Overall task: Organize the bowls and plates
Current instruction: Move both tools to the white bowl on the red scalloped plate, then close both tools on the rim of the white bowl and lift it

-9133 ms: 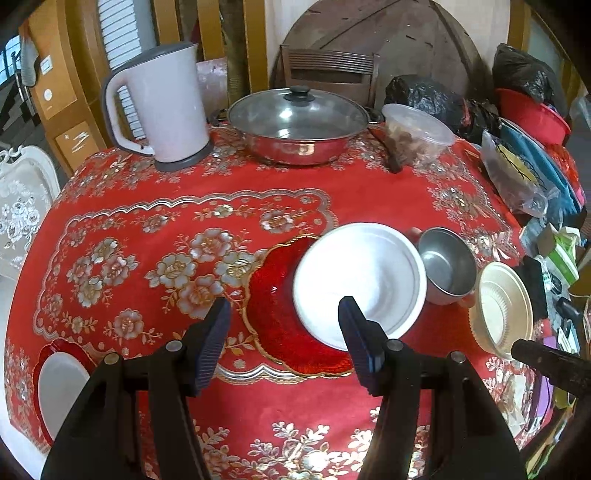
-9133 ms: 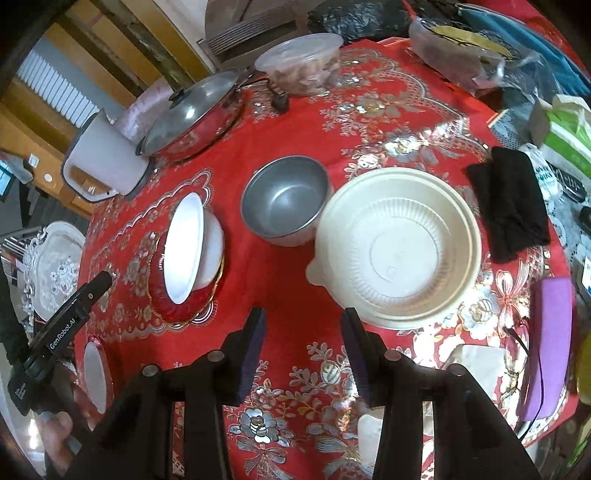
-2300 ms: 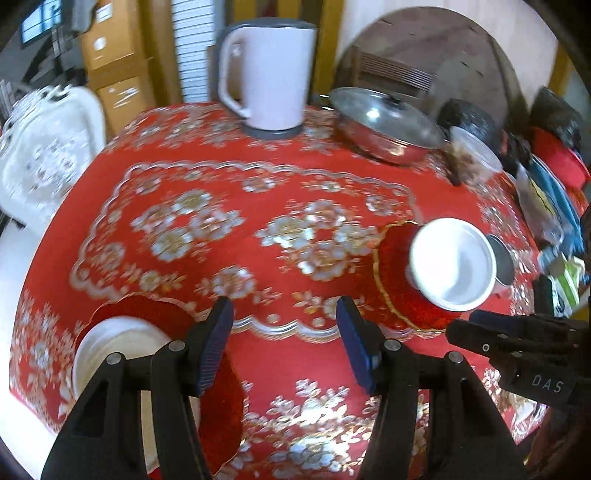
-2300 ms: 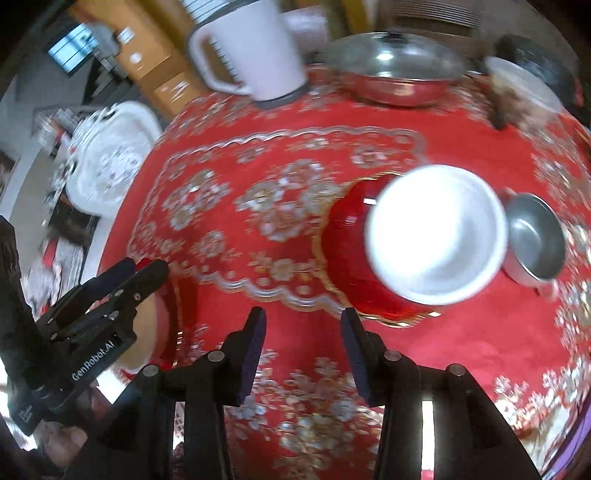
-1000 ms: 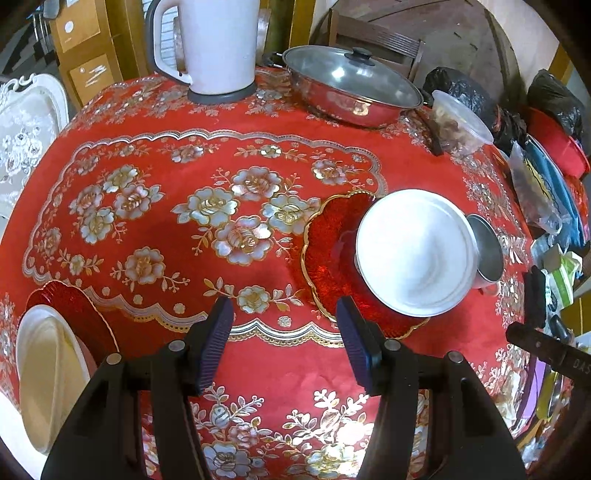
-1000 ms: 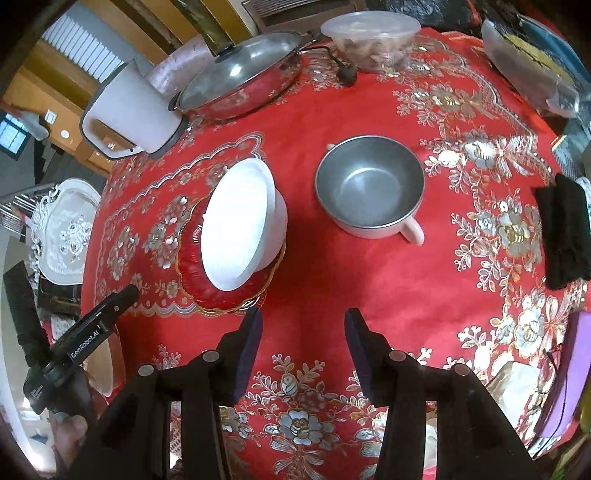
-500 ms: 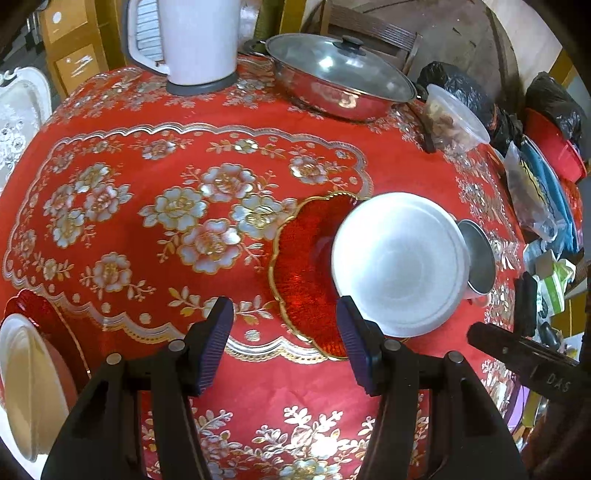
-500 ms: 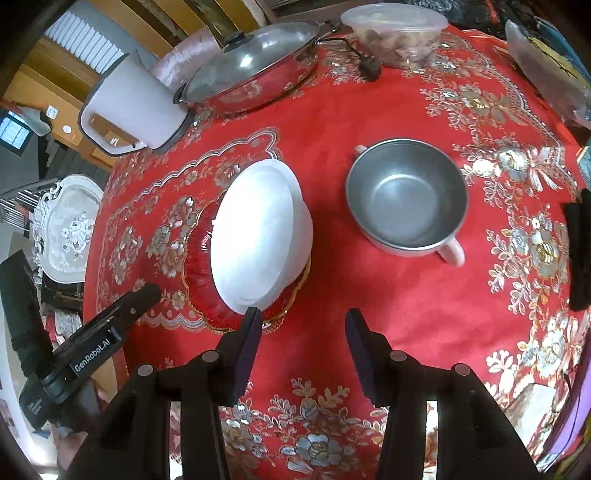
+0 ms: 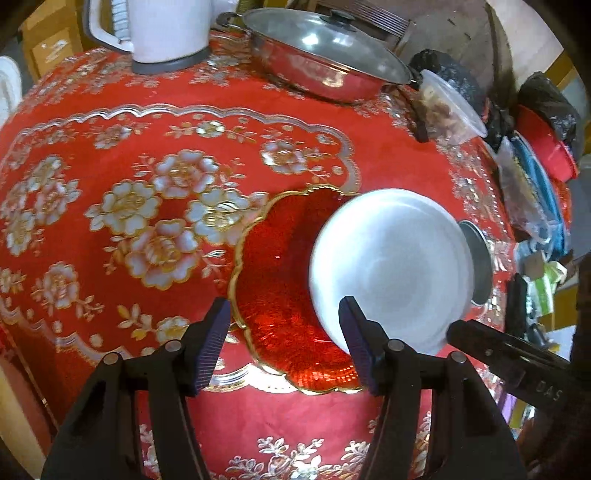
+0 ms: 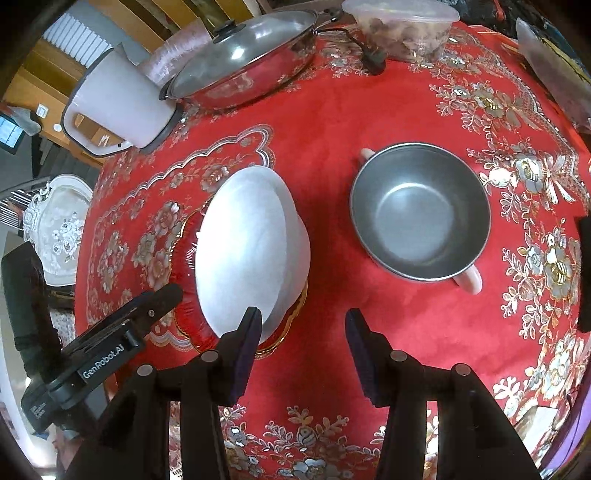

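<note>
Toward the near edge of the table, the white bowl sits on the red plate, off-centre toward the plate's right side, with the steel bowl just beside it further right. Both tools are empty and spread wide: the left gripper hangs over the plate's near rim, its right finger overlapping the white bowl's near edge in its own view, and the right gripper hovers between the two bowls. The step looks like lifting the white bowl. I would straddle its rim with one finger inside and one outside, close firmly, and lift straight up so the plate does not drag.

A red cloth with gold flowers covers the table. At the far edge stand a white kettle, a lidded steel pan and a plastic tub; bags and clutter crowd the right edge
</note>
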{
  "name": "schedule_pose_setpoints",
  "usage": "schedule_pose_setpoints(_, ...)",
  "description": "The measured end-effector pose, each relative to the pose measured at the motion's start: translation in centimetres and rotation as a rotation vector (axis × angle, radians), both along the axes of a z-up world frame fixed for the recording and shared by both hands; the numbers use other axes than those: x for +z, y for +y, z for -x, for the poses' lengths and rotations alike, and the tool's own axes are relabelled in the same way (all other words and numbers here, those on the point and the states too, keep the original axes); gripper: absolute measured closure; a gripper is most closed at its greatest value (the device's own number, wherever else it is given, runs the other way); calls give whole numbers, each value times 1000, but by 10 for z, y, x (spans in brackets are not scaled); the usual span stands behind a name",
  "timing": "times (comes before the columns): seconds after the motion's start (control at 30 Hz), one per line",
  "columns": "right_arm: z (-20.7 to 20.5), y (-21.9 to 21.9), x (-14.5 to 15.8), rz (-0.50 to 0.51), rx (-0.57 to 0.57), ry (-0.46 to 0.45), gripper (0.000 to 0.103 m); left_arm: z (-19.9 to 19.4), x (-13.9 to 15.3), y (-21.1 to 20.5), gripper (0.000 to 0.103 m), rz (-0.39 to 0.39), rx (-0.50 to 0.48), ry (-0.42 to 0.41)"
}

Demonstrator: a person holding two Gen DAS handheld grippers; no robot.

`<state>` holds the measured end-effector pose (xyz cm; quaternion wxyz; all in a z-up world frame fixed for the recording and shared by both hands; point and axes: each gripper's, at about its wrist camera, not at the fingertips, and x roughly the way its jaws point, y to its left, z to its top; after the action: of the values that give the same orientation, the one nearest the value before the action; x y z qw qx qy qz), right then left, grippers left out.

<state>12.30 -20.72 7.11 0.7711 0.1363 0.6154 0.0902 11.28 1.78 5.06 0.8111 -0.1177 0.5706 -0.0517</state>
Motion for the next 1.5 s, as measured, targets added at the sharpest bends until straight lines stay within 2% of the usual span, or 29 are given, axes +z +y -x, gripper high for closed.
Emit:
schedule_pose_setpoints(0.23, -7, -3, -6, 4, -3, 9, 50, -10, -10, -5, 41, 103, -68, 27)
schedule_pose_setpoints(0.5, -16, -2, -12, 7, 5, 20, 50, -22, -23, -3, 40, 129, -58, 70)
schedule_pose_setpoints(1.03, -36, 3, -18, 29, 21, 0, 51, -33, -34, -16, 40, 94, -88, 104)
schedule_pose_setpoints(1.13, -37, 4, -18, 28, 23, -1, 61, -33, -34, -19, 40, 77, -95, 98)
schedule_pose_setpoints(1.2, -37, 5, -18, 19, 35, -2, 63, -34, -34, -21, 40, 65, -99, 95)
schedule_pose_setpoints(1.27, -38, 7, -17, 22, 40, -7, 80, -37, -35, -25, 41, 56, -103, 94)
schedule_pose_setpoints(1.33, -38, 7, -16, 20, 42, -12, 84, -38, -35, -28, 43, 48, -111, 88)
schedule_pose_setpoints(1.37, -38, 7, -16, 14, 42, -13, 87, -38, -35, -30, 47, 44, -115, 80)
schedule_pose_setpoints(1.43, -37, 6, -17, -3, 36, -8, 88, -40, -36, -37, 65, 20, -134, 71)
schedule_pose_setpoints(1.5, -36, 6, -16, -13, 35, -5, 91, -39, -37, -41, 69, -5, -151, 70)
